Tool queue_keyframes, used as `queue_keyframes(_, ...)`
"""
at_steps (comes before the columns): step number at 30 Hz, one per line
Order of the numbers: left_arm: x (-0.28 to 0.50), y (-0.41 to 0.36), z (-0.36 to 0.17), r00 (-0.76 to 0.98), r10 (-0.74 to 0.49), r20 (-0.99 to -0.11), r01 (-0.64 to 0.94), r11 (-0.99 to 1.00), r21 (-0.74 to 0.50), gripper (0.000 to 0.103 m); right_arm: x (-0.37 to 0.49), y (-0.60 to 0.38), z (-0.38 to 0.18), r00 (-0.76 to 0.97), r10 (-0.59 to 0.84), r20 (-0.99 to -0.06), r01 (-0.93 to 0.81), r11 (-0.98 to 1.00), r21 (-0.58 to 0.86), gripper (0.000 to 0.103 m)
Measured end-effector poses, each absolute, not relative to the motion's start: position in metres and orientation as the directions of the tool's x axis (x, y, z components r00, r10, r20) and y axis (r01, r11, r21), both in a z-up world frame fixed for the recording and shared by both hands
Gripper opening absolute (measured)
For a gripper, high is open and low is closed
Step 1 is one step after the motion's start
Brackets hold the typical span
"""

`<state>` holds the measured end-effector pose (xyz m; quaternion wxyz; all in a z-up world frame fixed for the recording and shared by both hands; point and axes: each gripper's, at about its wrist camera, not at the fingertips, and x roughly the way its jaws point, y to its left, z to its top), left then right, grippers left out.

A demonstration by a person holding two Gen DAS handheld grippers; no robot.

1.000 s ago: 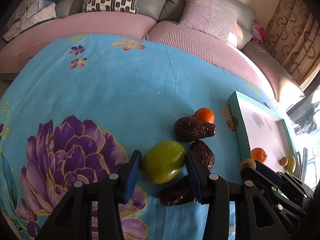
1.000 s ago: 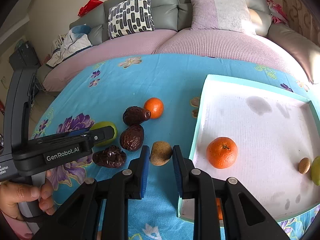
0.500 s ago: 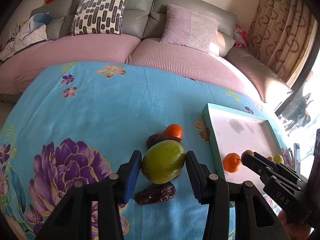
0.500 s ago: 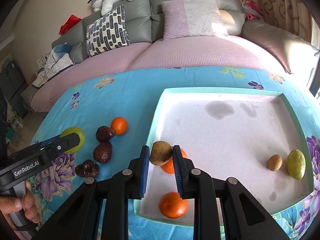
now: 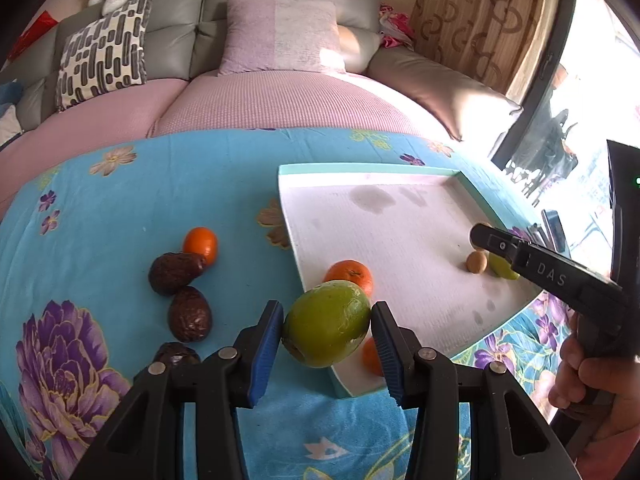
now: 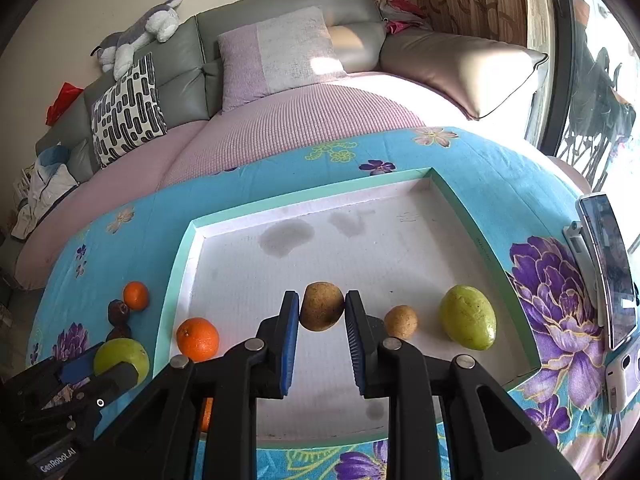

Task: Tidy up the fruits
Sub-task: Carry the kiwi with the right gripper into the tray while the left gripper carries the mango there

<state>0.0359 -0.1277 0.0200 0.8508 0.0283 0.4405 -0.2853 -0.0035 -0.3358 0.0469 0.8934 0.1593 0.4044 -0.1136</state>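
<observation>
Sofa-side surface under a blue flowered cloth [image 5: 120,200] carries a white tray [image 6: 400,240]. Right claw [image 6: 322,312] is clamped on a brown fruit [image 6: 321,306], held over the tray floor beside a smaller brown fruit [image 6: 401,321] and a green one [image 6: 468,322]. Left claw [image 5: 326,334] grips a large green fruit [image 5: 326,328] over the tray's near-left rim; the tray interior lies ahead and right. Also inside: two oranges [image 5: 350,276]. Judged next: set both down.

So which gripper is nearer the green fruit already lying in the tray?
Right. The right gripper hovers just beside the green fruit; the left gripper sits at the tray's opposite corner.
</observation>
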Motion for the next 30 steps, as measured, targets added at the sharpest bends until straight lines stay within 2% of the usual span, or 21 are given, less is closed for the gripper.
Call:
queue_keyframes(8,0.026,-0.152,0.007,0.423,-0.439,-0.793,0.541,0.824,-0.167,0.048,-0.005,-0.339,0.042,0.64,-0.048,-0.767,0.313,0.928,0.203,0.025)
queue_keyframes(16,0.027,-0.155,0.002,0.433,-0.416,-0.8,0.533,0.833,-0.145,0.048,0.005,-0.333,0.02,0.58,-0.019,-0.815,0.295,0.937,0.188,0.025)
queue_keyframes(30,0.031,-0.154,-0.001,0.431,-0.421,-0.798,0.516,0.841,-0.164,0.049,0.011,-0.33,0.0,0.515,-0.012,-0.857,0.292,0.942,0.163,0.025)
